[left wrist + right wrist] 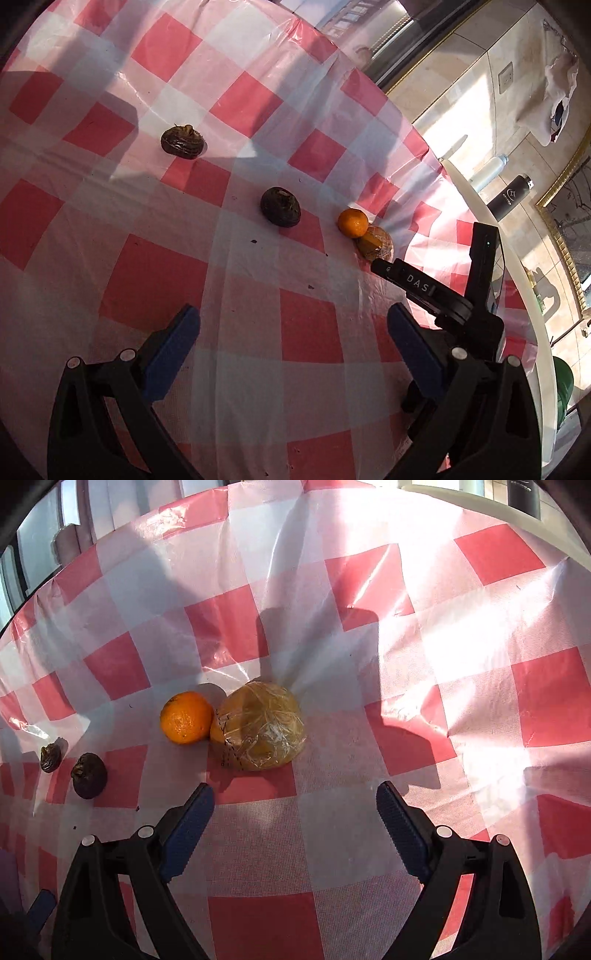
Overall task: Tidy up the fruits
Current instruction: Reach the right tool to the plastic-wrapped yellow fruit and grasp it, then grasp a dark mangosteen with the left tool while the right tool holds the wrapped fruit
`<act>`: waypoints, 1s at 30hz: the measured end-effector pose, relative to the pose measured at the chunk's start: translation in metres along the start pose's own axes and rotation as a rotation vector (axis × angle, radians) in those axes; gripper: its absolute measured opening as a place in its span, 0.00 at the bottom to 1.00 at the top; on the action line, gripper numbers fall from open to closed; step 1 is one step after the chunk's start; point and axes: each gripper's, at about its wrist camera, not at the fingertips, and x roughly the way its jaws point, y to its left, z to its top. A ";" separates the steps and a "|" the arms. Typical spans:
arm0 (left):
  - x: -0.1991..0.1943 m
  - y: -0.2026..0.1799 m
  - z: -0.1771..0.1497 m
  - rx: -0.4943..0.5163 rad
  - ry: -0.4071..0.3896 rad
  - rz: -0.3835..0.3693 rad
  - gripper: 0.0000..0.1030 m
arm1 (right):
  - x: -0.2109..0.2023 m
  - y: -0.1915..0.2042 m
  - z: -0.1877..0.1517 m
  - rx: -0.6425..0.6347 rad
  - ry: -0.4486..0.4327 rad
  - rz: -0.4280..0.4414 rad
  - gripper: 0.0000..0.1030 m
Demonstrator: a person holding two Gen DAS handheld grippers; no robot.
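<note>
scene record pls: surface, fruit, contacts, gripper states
surface: red-and-white checked tablecloth
fruit: orange; wrapped fruit half; two dark fruits
contacts: orange touches wrapped fruit half; dark fruits apart from each other and from the orange
left gripper: open, empty, above the cloth
right gripper: open, empty, facing the wrapped fruit half

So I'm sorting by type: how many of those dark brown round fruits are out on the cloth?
2. One dark fruit lies mid-cloth, left of the orange; the other dark fruit sits farther left and farther from the left gripper. No others show, though the views miss part of the table.
</note>
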 end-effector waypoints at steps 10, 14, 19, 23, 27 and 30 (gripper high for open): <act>0.001 0.003 -0.001 0.002 0.010 -0.010 0.98 | 0.022 0.026 0.025 -0.087 -0.003 -0.014 0.64; 0.001 0.003 -0.001 0.003 0.010 -0.009 0.98 | -0.009 0.019 -0.009 0.000 -0.031 0.075 0.63; 0.001 0.005 0.000 -0.010 0.003 -0.006 0.98 | -0.057 -0.007 -0.058 0.208 -0.157 0.267 0.63; 0.000 0.005 0.000 -0.014 -0.001 -0.004 0.98 | -0.070 -0.030 -0.071 0.362 -0.218 0.313 0.63; 0.001 0.003 0.001 -0.008 0.004 0.005 0.98 | -0.067 -0.042 -0.071 0.421 -0.206 0.373 0.63; -0.001 -0.001 0.001 0.002 -0.002 0.064 0.98 | -0.067 -0.040 -0.069 0.423 -0.213 0.391 0.63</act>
